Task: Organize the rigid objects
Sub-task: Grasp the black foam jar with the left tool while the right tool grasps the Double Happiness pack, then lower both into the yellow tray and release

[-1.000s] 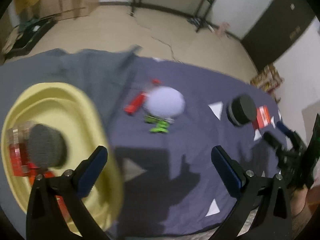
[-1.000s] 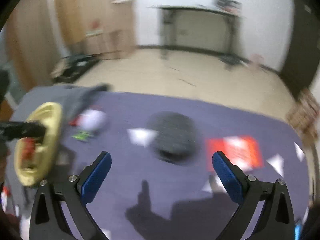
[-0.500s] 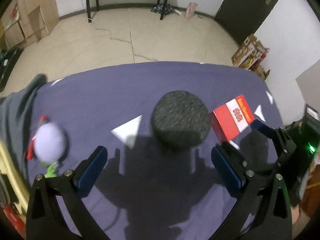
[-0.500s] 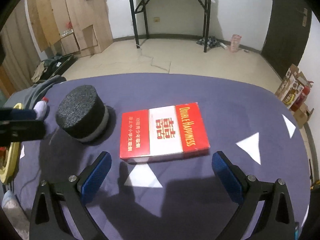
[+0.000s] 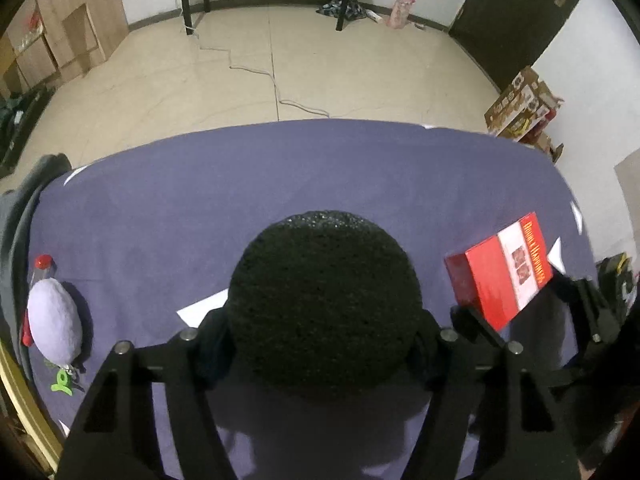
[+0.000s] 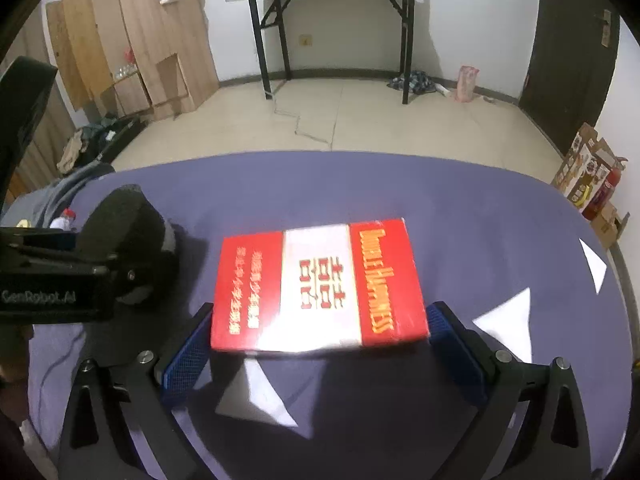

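A round black foam puck (image 5: 324,300) sits on the purple cloth, and my left gripper (image 5: 320,340) is closed in around it, one finger on each side of it. The puck also shows at the left of the right wrist view (image 6: 124,232). A red and white box (image 6: 316,284) lies flat in front of my right gripper (image 6: 316,344). Its blue pads (image 6: 188,356) stand on either side of the box's near end, right at its edges. The box also shows at the right of the left wrist view (image 5: 504,272).
A pale lilac rounded object (image 5: 54,322), a red-capped item (image 5: 42,262) and a green clip (image 5: 62,380) lie at the cloth's left. A yellow basin's rim (image 5: 24,404) curves at the far left. White triangles (image 6: 508,320) mark the cloth. Grey fabric (image 6: 60,192) lies at the left edge.
My left gripper has swung from the yellow basin to the black puck and closed in around it. My right gripper has advanced until its pads flank the red box.
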{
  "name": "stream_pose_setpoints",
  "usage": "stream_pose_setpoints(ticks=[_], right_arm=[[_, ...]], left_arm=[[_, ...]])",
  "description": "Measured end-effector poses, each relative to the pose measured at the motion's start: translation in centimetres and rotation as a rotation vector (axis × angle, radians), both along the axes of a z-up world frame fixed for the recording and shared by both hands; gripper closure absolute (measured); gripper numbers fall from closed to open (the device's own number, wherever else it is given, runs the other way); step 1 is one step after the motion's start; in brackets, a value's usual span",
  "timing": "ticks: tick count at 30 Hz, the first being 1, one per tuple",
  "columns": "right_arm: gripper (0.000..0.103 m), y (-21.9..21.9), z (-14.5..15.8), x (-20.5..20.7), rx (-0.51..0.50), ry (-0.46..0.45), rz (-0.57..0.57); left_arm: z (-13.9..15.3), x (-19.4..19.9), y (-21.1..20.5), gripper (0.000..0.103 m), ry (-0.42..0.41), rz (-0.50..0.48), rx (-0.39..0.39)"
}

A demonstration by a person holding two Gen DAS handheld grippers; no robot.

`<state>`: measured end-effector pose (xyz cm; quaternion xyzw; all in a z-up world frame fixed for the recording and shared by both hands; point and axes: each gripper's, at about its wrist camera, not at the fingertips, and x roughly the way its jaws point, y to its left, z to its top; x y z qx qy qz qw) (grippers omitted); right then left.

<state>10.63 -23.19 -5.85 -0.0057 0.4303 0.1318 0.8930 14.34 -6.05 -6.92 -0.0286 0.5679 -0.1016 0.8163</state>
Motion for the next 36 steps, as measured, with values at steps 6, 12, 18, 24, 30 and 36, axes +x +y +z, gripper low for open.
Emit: stream_pose_setpoints(ticks=[6,12,18,24,30,36], right_arm=[[0.013,1.3,0.1,-1.4,-0.003,-0.034,0.01],[0.013,5.3,4.2,-3.7,0.052,-0.131,0.159],[0.012,16.3,8.5,-6.2,0.105,-0.185,0.427],[0.013,28.6,8.6,-11.5,0.071,-0.144,0.748],[0.013,35.0,5.3,-13.4,-0.075,-0.093,0.857],[0.013,40.2,4.6,-12.3,-0.143,-0.08,0.883]], left_arm=[[4.5,-3.2,2.9,0.034,-0.075,-0.003,-0.037],[11.8,-12.1,14.4,0.034,-0.183,0.154,-0.09],[14.5,-21.2,26.2,0.034,-0.191,0.354,-0.056],[11.2,-26.3,35.6,0.034,-0.097,0.524,-0.005],[5.9,-25.3,41.1,0.034,-0.033,0.606,-0.015],[3.6,-23.9,43.8,0.034,-0.035,0.615,-0.088]])
